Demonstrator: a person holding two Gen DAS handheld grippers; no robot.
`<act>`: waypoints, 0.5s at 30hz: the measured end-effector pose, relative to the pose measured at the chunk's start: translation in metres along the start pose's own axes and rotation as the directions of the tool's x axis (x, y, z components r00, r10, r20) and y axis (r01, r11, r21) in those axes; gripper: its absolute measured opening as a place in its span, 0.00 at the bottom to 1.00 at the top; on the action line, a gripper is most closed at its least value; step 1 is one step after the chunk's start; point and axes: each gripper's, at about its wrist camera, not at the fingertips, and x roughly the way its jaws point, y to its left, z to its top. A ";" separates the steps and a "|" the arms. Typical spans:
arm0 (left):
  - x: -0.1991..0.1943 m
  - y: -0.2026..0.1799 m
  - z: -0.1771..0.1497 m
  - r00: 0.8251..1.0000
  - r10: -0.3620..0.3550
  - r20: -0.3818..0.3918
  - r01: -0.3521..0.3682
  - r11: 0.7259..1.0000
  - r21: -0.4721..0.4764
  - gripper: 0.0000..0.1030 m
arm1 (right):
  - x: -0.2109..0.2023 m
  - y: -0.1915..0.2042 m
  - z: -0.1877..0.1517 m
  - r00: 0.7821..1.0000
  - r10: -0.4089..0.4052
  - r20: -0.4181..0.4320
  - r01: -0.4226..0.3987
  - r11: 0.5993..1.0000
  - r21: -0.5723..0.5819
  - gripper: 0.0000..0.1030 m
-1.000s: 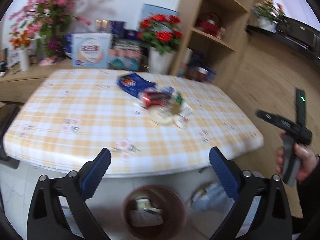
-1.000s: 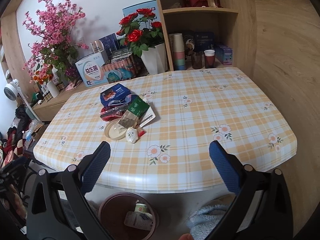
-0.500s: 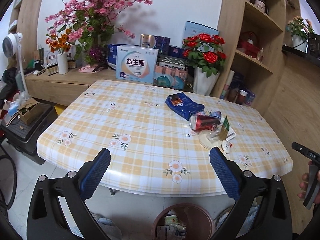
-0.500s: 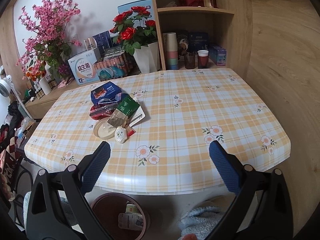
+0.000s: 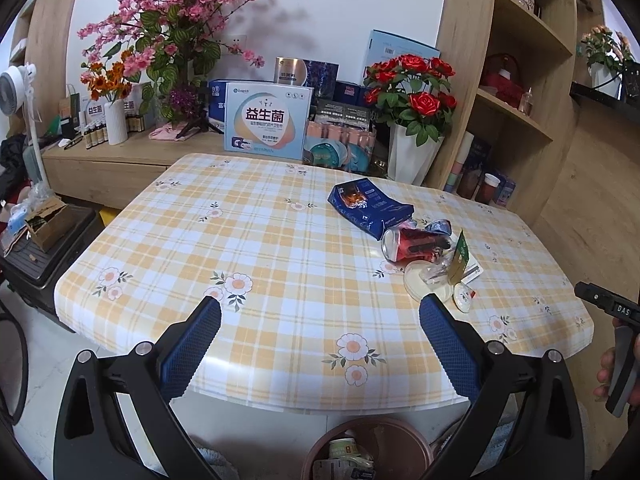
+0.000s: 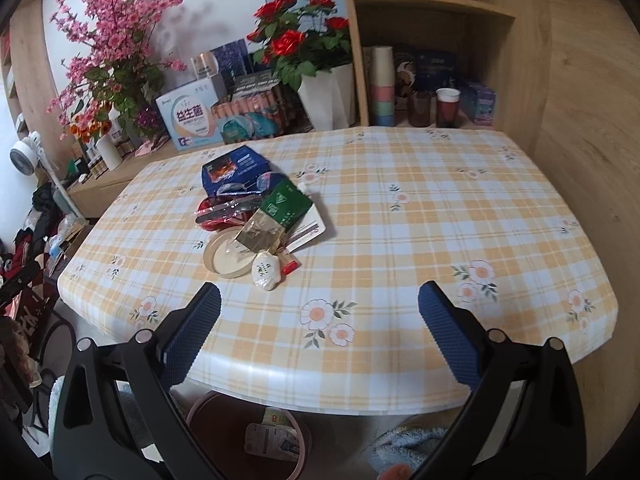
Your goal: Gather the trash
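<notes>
Checked table (image 6: pixel 400 240) holds trash pile (image 6: pixel 256 220); bin (image 5: pixel 368 452) below; both tools spread, empty.

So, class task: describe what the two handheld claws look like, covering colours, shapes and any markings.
Both the left claw and the right claw have black, angular frames with silver round pivot bolts. Their fingers carry dark blue pads with a fine dotted texture. From the left view, the right claw's black body shows white lettering reading "DAS".
</notes>
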 end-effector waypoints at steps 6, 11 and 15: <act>0.034 -0.005 0.006 1.000 -0.027 -0.014 0.027 1.000 0.011 0.94 | 0.048 0.020 0.010 0.997 0.021 -0.073 -0.025 0.997 -0.066 0.94; 0.065 -0.011 0.008 0.998 -0.047 -0.041 0.048 0.999 0.010 0.94 | 0.094 0.033 0.009 0.991 0.056 -0.119 -0.070 0.990 -0.120 0.93; 0.089 -0.017 0.004 0.995 -0.066 -0.074 0.067 0.998 0.012 0.94 | 0.134 0.045 0.005 0.978 0.098 -0.183 -0.127 0.979 -0.156 0.71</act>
